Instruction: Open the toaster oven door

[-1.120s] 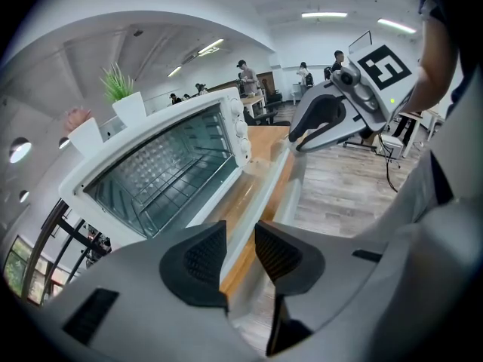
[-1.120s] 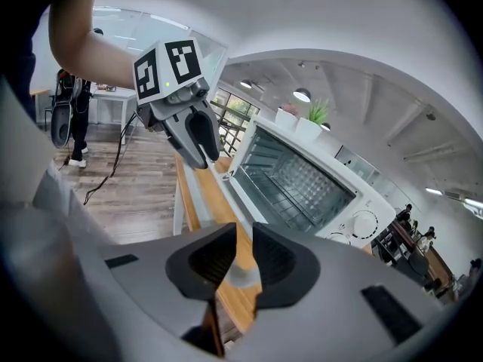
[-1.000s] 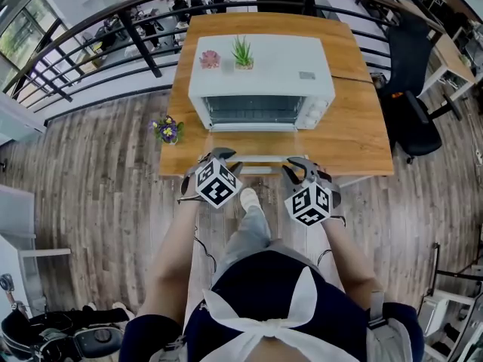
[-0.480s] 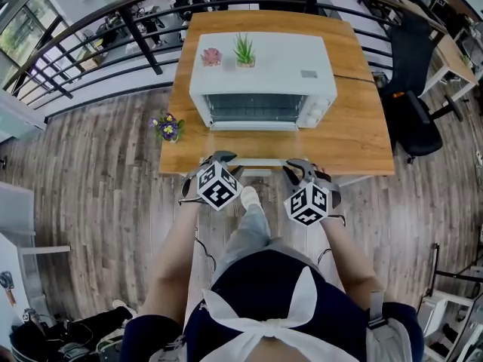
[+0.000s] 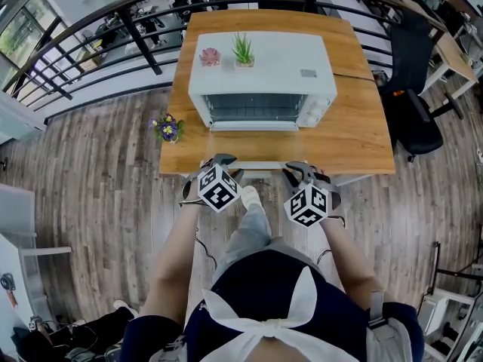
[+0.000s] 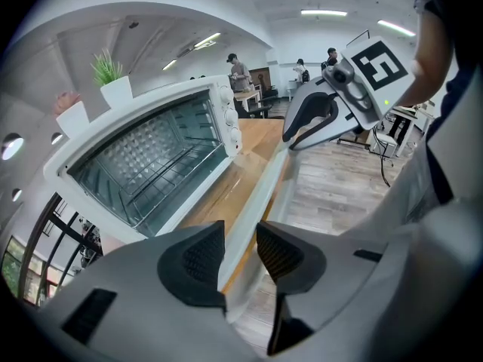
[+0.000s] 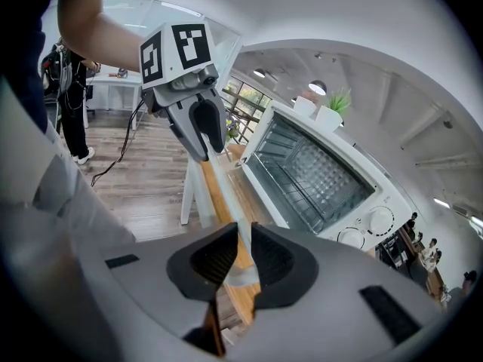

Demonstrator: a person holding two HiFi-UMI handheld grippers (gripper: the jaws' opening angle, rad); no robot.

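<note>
The white toaster oven (image 5: 260, 70) stands on the wooden table (image 5: 362, 138) with its glass door (image 5: 256, 145) folded down flat towards me. The door's pale handle bar (image 5: 260, 164) runs along the table's near edge. My left gripper (image 5: 219, 159) straddles the bar's left end (image 6: 268, 194); its jaws have just been opening and stand a little wider than the bar (image 6: 240, 243). My right gripper (image 5: 298, 167) sits at the bar's right end, its jaws have just been closing, and its pads (image 7: 243, 255) press on the bar (image 7: 223, 179). The oven's wire rack (image 7: 317, 172) shows inside.
Two small potted plants (image 5: 210, 58) (image 5: 242, 51) stand on the oven's top. A pot of purple flowers (image 5: 167, 129) sits by the table's left edge. A black office chair (image 5: 411, 89) is at the right, a railing (image 5: 143, 44) behind the table.
</note>
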